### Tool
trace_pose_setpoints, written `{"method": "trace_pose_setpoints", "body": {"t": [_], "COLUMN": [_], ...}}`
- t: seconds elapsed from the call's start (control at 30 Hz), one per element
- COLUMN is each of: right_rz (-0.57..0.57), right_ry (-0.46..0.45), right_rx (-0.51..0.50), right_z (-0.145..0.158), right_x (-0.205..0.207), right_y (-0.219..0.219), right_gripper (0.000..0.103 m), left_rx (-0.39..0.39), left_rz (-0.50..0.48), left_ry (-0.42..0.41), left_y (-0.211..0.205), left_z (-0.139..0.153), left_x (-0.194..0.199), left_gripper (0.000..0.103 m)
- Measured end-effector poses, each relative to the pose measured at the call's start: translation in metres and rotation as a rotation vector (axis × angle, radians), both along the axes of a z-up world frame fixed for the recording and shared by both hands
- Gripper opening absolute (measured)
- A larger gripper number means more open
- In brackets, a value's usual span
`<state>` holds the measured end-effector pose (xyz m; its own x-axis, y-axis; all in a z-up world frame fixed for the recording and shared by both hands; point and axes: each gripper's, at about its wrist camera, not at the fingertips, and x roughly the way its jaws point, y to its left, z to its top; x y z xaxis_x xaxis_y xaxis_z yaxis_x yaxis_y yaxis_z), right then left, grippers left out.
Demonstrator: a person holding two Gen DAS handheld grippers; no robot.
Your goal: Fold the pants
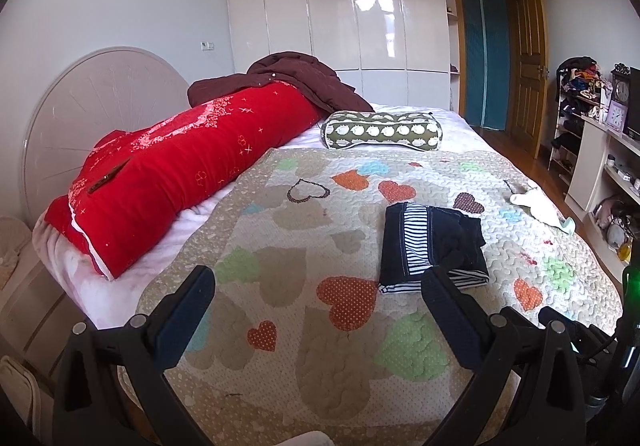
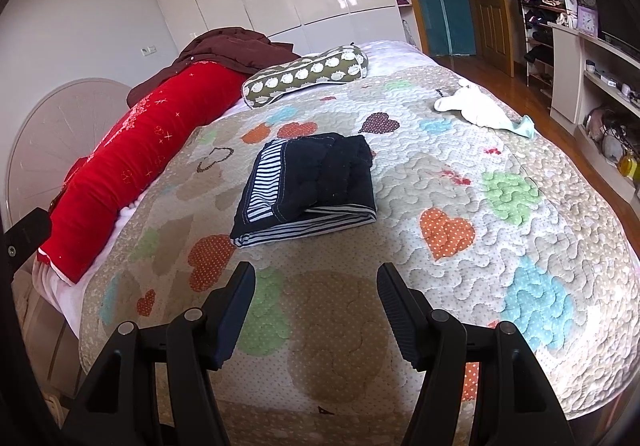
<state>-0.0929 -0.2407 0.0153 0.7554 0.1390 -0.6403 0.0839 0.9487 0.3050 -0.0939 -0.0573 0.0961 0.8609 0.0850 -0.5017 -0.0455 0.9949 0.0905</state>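
Observation:
The dark navy pants (image 1: 430,244) with a blue-and-white striped lining lie folded in a compact rectangle on the heart-patterned quilt (image 1: 304,334). They also show in the right wrist view (image 2: 308,190), in the middle of the quilt (image 2: 460,246). My left gripper (image 1: 318,280) is open and empty, held above the quilt short of the pants, its right finger just in front of their near edge. My right gripper (image 2: 316,278) is open and empty, a little in front of the pants' near edge.
A long red bolster (image 1: 176,170) and a dark maroon garment (image 1: 296,74) lie along the headboard side. A green patterned pillow (image 2: 308,72) lies behind the pants. A white cloth (image 2: 480,106) lies near the right bed edge. Shelves (image 2: 592,58) stand to the right.

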Motion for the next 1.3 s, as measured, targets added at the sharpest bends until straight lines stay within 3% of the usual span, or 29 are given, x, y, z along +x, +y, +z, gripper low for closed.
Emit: {"method": "trace_pose_setpoints", "body": {"t": [0.4,0.8,1.07,1.3], "right_rz": [-0.009,-0.055,-0.07,-0.094], "right_ry": [0.014,0.107,0.151,0.191], "right_rx": [-0.003,0.039,0.062,0.078], "right_z": [-0.003,-0.036,-0.055,-0.073], "right_x": [0.001,0.015,0.032,0.045], "right_y": [0.001,-0.016,-0.027,-0.036], "right_gripper": [0.069,0.07,0.07,0.07], "left_rx": [-0.009,-0.059,-0.045,-0.035], "left_rz": [-0.014,-0.002,-0.016,-0.022], "left_ry": [0.045,0.33,0.445,0.458], "left_y": [0.0,0.004,-0.007,-0.01], "left_z": [-0.01,-0.091,-0.127,-0.136], "left_x": [0.008,0.061,0.087,0.096], "left_gripper": [0.103,0.103,0.103,0.103]}}
